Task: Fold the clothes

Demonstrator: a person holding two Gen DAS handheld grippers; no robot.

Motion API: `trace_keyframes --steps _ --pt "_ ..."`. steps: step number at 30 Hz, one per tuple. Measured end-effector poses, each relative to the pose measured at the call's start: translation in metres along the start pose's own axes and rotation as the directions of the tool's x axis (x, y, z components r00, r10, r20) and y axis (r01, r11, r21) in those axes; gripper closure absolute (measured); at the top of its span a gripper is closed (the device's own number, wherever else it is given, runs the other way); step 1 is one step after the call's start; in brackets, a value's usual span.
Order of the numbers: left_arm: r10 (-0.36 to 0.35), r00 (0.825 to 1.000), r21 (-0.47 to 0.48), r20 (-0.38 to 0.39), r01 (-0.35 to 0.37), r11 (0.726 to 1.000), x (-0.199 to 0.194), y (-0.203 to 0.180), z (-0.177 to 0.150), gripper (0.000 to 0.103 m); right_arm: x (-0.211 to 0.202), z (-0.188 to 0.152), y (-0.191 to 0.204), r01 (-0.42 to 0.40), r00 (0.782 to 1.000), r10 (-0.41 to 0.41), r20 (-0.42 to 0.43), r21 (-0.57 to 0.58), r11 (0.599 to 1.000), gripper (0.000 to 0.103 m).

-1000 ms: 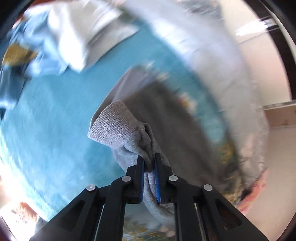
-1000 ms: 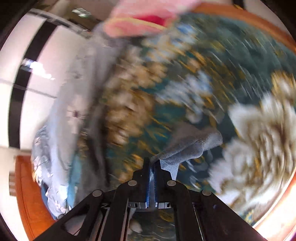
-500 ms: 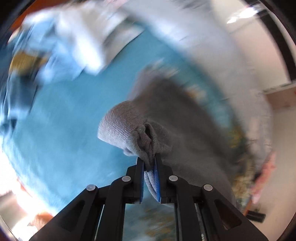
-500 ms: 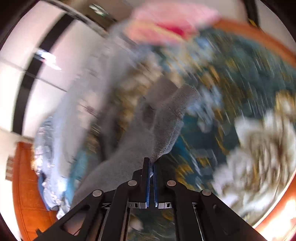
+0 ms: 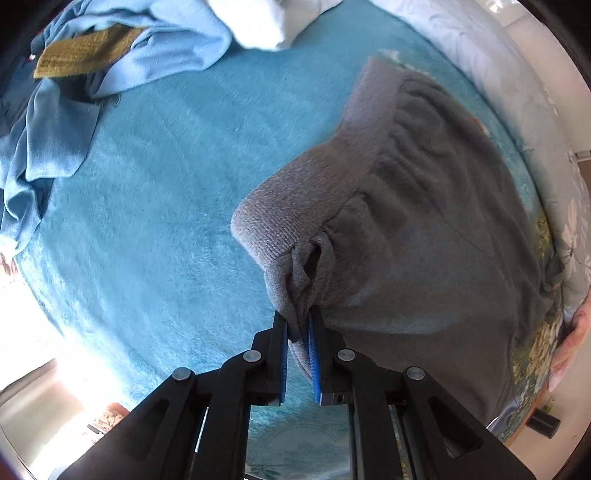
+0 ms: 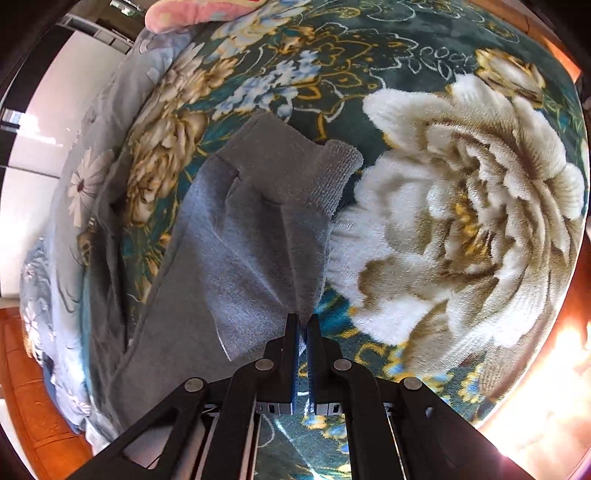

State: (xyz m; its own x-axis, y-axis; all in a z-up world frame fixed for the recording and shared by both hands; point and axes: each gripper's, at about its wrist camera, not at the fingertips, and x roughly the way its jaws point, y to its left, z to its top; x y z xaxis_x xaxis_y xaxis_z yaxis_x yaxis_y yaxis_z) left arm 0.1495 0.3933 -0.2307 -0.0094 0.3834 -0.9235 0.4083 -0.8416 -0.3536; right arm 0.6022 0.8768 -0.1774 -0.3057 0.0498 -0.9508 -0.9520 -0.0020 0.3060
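Observation:
Grey sweatpants (image 5: 424,229) lie stretched over a teal blanket (image 5: 155,206). My left gripper (image 5: 298,325) is shut on the bunched fabric just below the ribbed waistband (image 5: 291,218). In the right wrist view the same grey sweatpants (image 6: 236,258) lie on a floral blanket (image 6: 461,192), with a ribbed cuff (image 6: 332,177) at the far end. My right gripper (image 6: 303,325) is shut on the edge of the leg near that cuff.
A pile of light blue clothes (image 5: 122,55) with an olive piece (image 5: 85,51) and a white garment (image 5: 273,18) lies at the back left. A pale floral quilt (image 5: 517,74) runs along the right. A pink pillow (image 6: 199,11) lies far off. A hand (image 5: 572,339) shows at the right edge.
Both grippers have carried the sweatpants down and spread them flat over the bed. The leg cuff now lies out on the floral blanket. Both grips are unchanged.

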Motion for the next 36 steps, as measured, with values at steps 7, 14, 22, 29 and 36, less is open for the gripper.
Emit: trace_keyframes --steps 7,14,22,29,36 --pt "0.057 0.998 0.109 -0.031 -0.054 0.993 0.006 -0.017 0.006 0.079 -0.005 0.002 0.014 0.076 0.997 -0.075 0.011 -0.041 0.996 0.093" --pt "0.003 1.0 0.13 0.014 -0.005 0.991 -0.039 -0.021 0.02 0.055 -0.059 -0.004 0.03 0.14 0.986 -0.136 0.094 -0.034 0.99 0.067" --pt "-0.004 0.978 0.194 0.208 -0.037 0.98 -0.093 -0.059 0.076 0.043 -0.127 -0.012 0.086 0.08 0.981 -0.067 0.184 -0.068 0.994 0.034" --pt "-0.064 0.952 0.248 0.3 -0.013 0.969 -0.114 -0.099 0.079 0.042 -0.138 0.019 0.16 0.002 0.966 0.05 0.256 -0.196 0.981 0.01" --pt "-0.048 0.949 0.286 0.31 -0.045 0.957 -0.115 -0.145 0.042 0.033 -0.067 0.078 0.215 -0.096 0.971 0.159 0.177 -0.32 0.943 0.0"
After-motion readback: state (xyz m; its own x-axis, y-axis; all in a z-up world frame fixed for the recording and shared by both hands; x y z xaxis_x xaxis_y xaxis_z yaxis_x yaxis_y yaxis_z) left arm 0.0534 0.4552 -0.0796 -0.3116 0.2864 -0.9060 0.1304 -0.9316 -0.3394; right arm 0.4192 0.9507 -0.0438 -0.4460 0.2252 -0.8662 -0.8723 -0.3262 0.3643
